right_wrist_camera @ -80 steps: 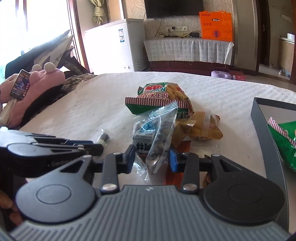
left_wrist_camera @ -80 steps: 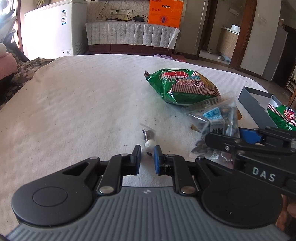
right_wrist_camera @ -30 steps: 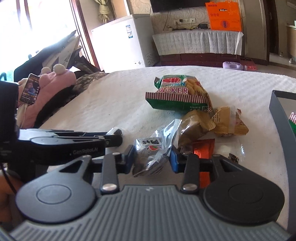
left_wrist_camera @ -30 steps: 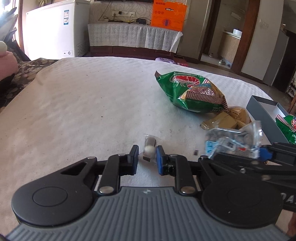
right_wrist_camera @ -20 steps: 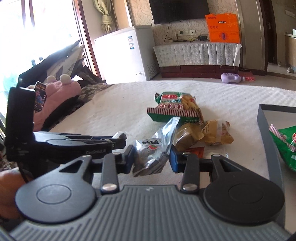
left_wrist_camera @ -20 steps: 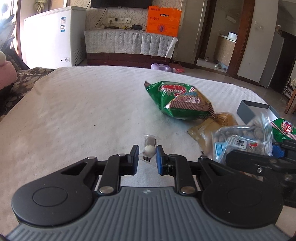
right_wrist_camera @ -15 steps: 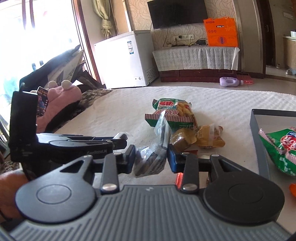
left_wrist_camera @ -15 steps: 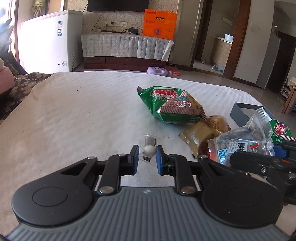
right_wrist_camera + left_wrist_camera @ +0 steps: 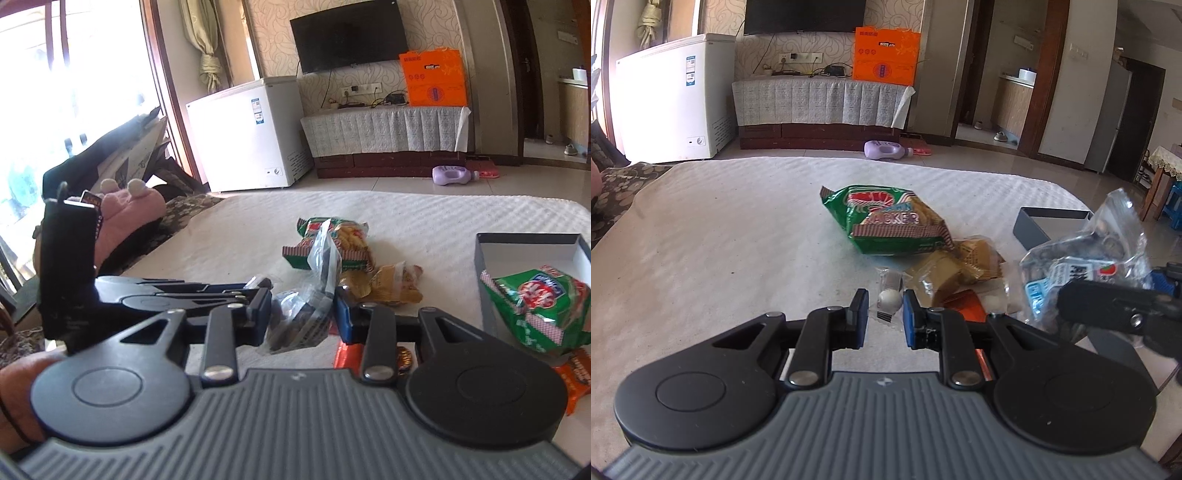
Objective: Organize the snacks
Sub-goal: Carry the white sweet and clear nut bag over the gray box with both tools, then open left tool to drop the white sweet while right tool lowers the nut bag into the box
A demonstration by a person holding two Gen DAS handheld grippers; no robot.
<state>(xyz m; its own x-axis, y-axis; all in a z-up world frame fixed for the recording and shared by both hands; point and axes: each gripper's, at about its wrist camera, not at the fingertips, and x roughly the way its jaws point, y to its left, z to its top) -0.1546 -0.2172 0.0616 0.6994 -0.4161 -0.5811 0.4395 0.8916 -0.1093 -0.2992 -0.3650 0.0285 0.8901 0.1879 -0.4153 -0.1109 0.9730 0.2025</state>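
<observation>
Clamping a clear seed bag [image 9: 306,295] upright above the white table [image 9: 720,236], the right gripper [image 9: 301,314] sits at three o'clock of the left gripper [image 9: 885,314], whose fingers pinch a small white candy [image 9: 888,301] near the green "CRACKER" bag [image 9: 886,221].

Clear seed bag [image 9: 306,310]: formerly lying on the bench [image 9: 720,240] among the snacks, now lifted clear in the right claw [image 9: 301,317] and carried nearer the grey box [image 9: 484,280]. Brown packets [image 9: 945,273]: uncovered.
</observation>
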